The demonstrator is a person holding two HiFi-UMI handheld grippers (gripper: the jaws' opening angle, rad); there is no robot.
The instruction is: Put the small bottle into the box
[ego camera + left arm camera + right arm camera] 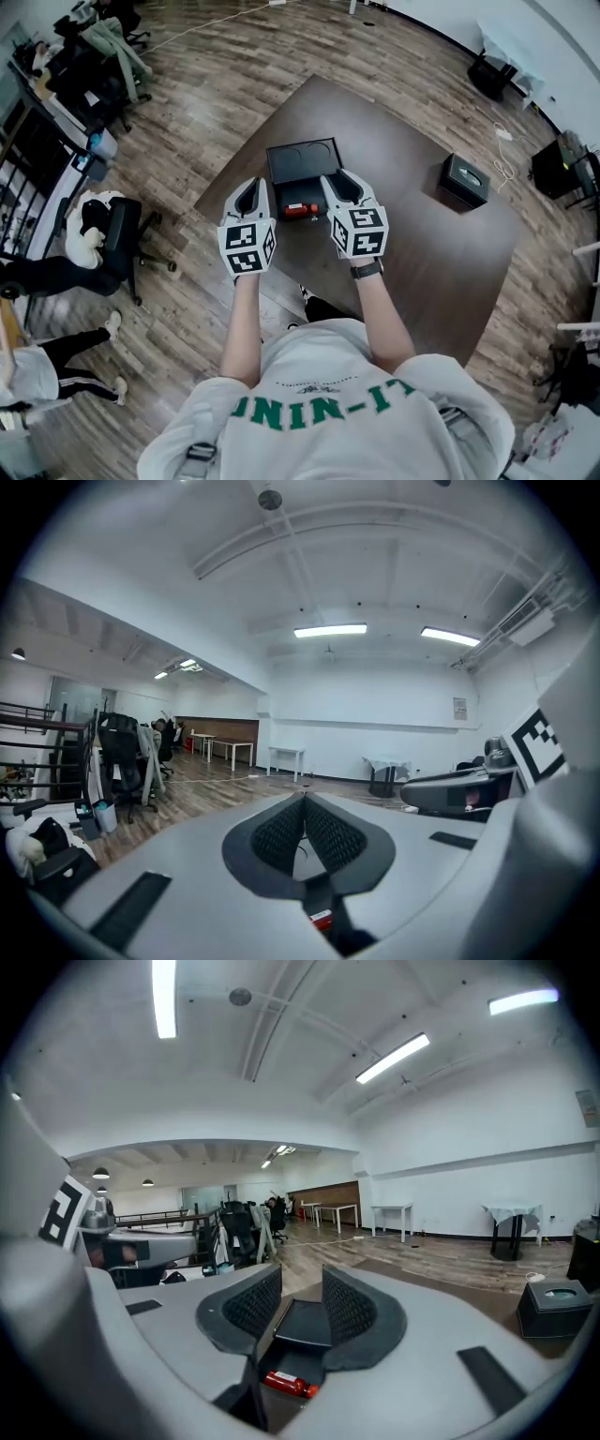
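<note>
So, quick read on this one: the small bottle (300, 210), a little red thing, is lying on its side on the table (403, 253). It's close to the edge the person stands at and just on the near side of the box (302, 144). It isn't in the box yet and nothing is touching it, so I'd call this the reach-and-grab stage. The box looks open at the top from the head view, which makes sense, since it's parked right behind the bottle for a short hop. The right gripper (342, 180) hangs just right of the bottle with its claw partly apart, a fairly narrow gap with nothing between the pads. Through that gap its own view shows the box, with the bottle lower down, below the pads. My guess is the narrow gap is because the bottle is slim and doesn't need a wide claw. The left gripper (251, 186) sits on the bottle's other side with its jaws pressed together at the tips and empty, so it looks like a bystander, maybe there to stop a roll. Next, I think the right one has to drop down and straddle the bottle across its thin side. It's round and lying flat, so a sloppy pinch could squirt it away along the table. A dark case (466, 178) near the far right edge is well apart and doesn't matter here.
</note>
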